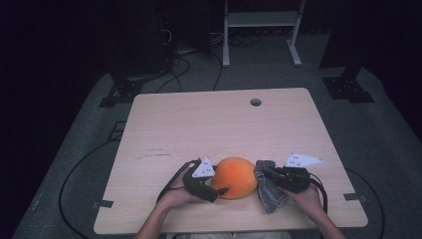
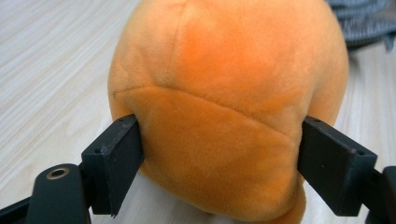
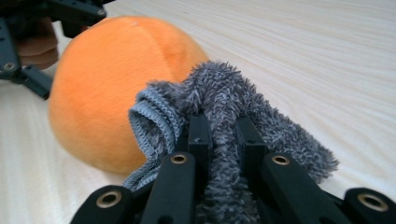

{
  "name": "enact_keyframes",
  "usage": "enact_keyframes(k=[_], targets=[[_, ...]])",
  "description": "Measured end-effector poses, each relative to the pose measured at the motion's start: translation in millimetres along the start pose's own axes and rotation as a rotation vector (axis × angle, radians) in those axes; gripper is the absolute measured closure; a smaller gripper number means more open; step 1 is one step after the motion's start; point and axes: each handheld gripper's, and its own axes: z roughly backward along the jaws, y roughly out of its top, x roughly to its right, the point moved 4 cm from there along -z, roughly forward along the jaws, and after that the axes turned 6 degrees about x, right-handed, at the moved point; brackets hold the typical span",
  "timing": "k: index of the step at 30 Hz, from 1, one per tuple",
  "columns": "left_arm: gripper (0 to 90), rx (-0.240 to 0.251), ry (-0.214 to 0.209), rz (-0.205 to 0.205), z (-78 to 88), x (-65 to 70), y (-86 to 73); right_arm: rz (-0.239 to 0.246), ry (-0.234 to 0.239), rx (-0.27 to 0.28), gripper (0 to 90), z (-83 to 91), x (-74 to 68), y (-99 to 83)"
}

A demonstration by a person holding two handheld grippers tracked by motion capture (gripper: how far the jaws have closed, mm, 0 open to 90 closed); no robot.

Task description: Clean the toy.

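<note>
High view: orange plush ball (image 1: pixel 235 177) sits on the bench (image 1: pixel 209 124) near its front edge, between both hands. Left claw (image 1: pixel 219 191) is at the ball's left side; right claw (image 1: pixel 263 172) is just right of it, carrying a grey cloth (image 1: pixel 268 191).

Left gripper view: jaws spread wide, each pad pressing into the ball's (image 2: pixel 224 107) flanks; seam faces the camera.

Right gripper view: jaws pinched together on the fuzzy cloth (image 3: pixel 224 121), which touches the ball (image 3: pixel 107 88).
</note>
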Motion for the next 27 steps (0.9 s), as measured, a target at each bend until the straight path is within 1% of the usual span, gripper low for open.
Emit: enact_keyframes(k=[1, 2, 4, 7, 8, 9, 10, 11, 12, 13, 14, 15, 16, 17, 18, 19, 20, 21, 22, 23, 24, 25, 26, 27], targets=[[19.1, 0.000, 0.009, -0.007, 0.5, 0.4, 2.2, 0.000, 0.006, 0.010, 79.6, 0.8, -3.2, 1.1], [20.8, -0.007, 0.014, -0.011, 1.3, 0.6, 4.6, 0.014, 0.011, 0.018, 79.7, 1.8, -7.4, 3.1], [24.3, -0.023, 0.029, -0.028, 2.4, 1.3, 9.1, 0.061, 0.020, 0.036, 79.8, 4.6, -18.5, 9.3], [26.4, -0.040, 0.037, -0.059, -0.3, 4.4, 11.2, 0.084, 0.038, 0.085, 79.8, 10.6, -26.2, 19.3], [26.5, -0.043, 0.039, -0.078, -2.2, 6.4, 13.2, 0.086, 0.050, 0.096, 80.0, 12.0, -28.0, 22.2], [26.8, -0.042, 0.040, -0.085, -3.6, 8.3, 15.1, 0.099, 0.064, 0.107, 79.9, 13.3, -32.3, 26.8], [27.0, -0.046, 0.042, -0.103, -5.2, 10.6, 17.8, 0.116, 0.071, 0.109, 79.9, 13.0, -35.7, 29.3], [27.1, -0.069, 0.054, -0.130, -7.5, 13.3, 20.1, 0.134, 0.087, 0.108, 79.9, 11.3, -41.2, 32.3], [27.4, -0.090, 0.061, -0.147, -9.4, 14.8, 20.1, 0.160, 0.099, 0.107, 79.9, 8.3, -47.9, 35.7], [27.8, -0.094, 0.061, -0.155, -10.0, 15.3, 19.7, 0.173, 0.110, 0.104, 79.9, 6.3, -53.0, 38.2], [28.2, -0.084, 0.056, -0.152, -10.2, 16.2, 19.5, 0.176, 0.130, 0.107, 79.9, 5.2, -56.4, 40.1], [28.5, -0.084, 0.053, -0.159, -10.4, 16.9, 19.5, 0.176, 0.158, 0.112, 79.9, 3.6, -61.5, 42.4], [28.5, -0.086, 0.055, -0.166, -10.7, 17.3, 19.7, 0.187, 0.173, 0.112, 79.8, 1.5, -66.7, 44.1], [28.6, -0.087, 0.055, -0.170, -10.9, 17.6, 19.6, 0.212, 0.174, 0.100, 79.8, -1.2, -70.3, 44.7], [29.1, -0.087, 0.051, -0.168, -10.9, 17.6, 19.3, 0.237, 0.162, 0.081, 79.7, -3.6, -71.4, 44.4], [29.4, -0.071, 0.043, -0.158, -10.9, 16.9, 18.9, 0.248, 0.139, 0.066, 79.7, -5.1, -69.0, 43.9], [29.5, -0.058, 0.036, -0.143, -10.9, 16.6, 19.0, 0.233, 0.100, 0.064, 79.7, -4.7, -60.7, 42.3], [29.4, -0.040, 0.030, -0.128, -11.0, 16.0, 19.3, 0.223, 0.084, 0.063, 79.7, -3.8, -55.1, 41.2], [28.3, -0.011, 0.031, -0.099, -11.8, 14.2, 20.5, 0.206, 0.070, 0.061, 79.8, -2.5, -49.6, 39.8], [22.0, 0.005, 0.042, -0.074, -13.1, 12.7, 21.6, 0.174, 0.056, 0.072, 79.8, 0.1, -41.7, 38.2], [17.1, 0.009, 0.062, -0.032, -15.1, 8.8, 22.8, 0.158, 0.056, 0.076, 79.8, 1.5, -38.6, 37.1], [11.1, 0.002, 0.071, -0.008, -16.4, 6.7, 23.2, 0.144, 0.046, 0.073, 79.8, 3.0, -35.8, 35.1], [6.3, -0.003, 0.070, 0.025, -19.4, 4.9, 22.9, 0.138, 0.046, 0.076, 79.7, 3.3, -34.3, 34.1], [5.6, -0.010, 0.051, 0.055, -22.0, 4.0, 21.9, 0.123, 0.051, 0.081, 79.7, 3.3, -32.2, 32.8]])
